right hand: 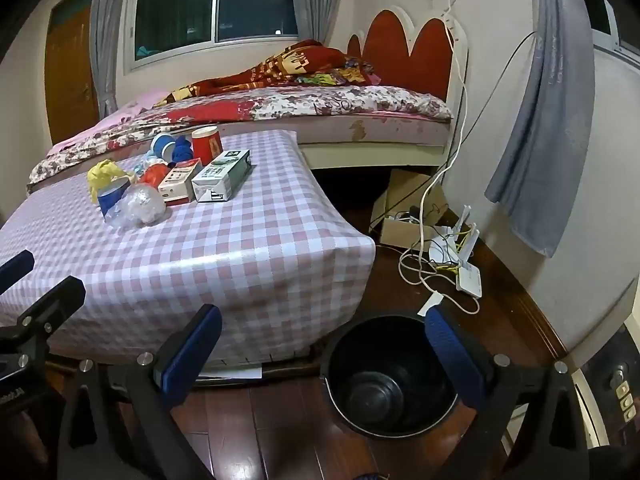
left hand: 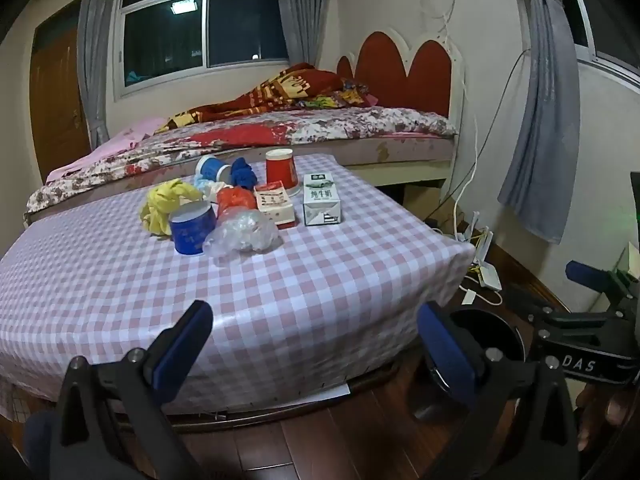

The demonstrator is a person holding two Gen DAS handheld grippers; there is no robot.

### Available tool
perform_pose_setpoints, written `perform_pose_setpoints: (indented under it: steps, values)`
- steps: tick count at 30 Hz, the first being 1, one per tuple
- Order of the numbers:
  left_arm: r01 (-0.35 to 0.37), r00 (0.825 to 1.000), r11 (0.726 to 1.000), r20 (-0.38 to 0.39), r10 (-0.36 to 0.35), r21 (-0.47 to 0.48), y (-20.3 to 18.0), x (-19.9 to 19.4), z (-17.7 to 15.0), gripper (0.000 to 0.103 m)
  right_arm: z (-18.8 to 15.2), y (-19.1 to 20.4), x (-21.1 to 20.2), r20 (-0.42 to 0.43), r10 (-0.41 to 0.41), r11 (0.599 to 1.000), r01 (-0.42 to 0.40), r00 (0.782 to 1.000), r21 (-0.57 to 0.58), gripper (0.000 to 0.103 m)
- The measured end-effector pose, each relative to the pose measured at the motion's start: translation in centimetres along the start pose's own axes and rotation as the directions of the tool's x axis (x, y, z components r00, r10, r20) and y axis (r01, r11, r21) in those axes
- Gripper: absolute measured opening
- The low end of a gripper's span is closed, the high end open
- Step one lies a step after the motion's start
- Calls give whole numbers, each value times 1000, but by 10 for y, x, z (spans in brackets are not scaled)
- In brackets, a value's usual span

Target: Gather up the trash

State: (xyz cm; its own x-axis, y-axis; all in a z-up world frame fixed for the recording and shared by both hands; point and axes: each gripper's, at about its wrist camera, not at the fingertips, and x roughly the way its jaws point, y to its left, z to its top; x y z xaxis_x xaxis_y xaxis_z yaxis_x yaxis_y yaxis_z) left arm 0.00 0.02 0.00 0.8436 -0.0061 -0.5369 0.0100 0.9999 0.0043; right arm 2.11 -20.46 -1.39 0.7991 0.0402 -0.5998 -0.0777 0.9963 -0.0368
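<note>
A heap of trash sits at the far side of the checked table [left hand: 280, 288] [right hand: 240, 248]: a clear crumpled plastic bag [left hand: 242, 236] [right hand: 140, 205], a blue paper cup [left hand: 192, 230] [right hand: 111, 196], a yellow wad [left hand: 166, 202] [right hand: 105, 174], an orange bag [left hand: 236, 199], a red cup [left hand: 282, 171] [right hand: 207, 145], a white milk carton [left hand: 321, 199] [right hand: 222, 176] and a small red-and-white box [left hand: 276, 205] [right hand: 179, 185]. A black bin [right hand: 390, 376] [left hand: 486, 338] stands on the floor by the table's near right corner. My left gripper [left hand: 316, 344] and right gripper [right hand: 324, 350] are both open and hold nothing, short of the table's near edge.
A bed [left hand: 304, 132] runs behind the table. On the floor to the right lie white cables and a router [right hand: 466, 276] next to a cardboard box [right hand: 404, 216]. A grey curtain [right hand: 540, 120] hangs at the right wall. The floor is dark wood.
</note>
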Motion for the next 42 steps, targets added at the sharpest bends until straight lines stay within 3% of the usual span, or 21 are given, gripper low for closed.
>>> perform_pose_setpoints:
  steps: [42]
  values:
    - [4,1000,1000,0,-4,-7,-2,-2,-2,102,3,2,0,7,9,1000,-9,1000,5,102]
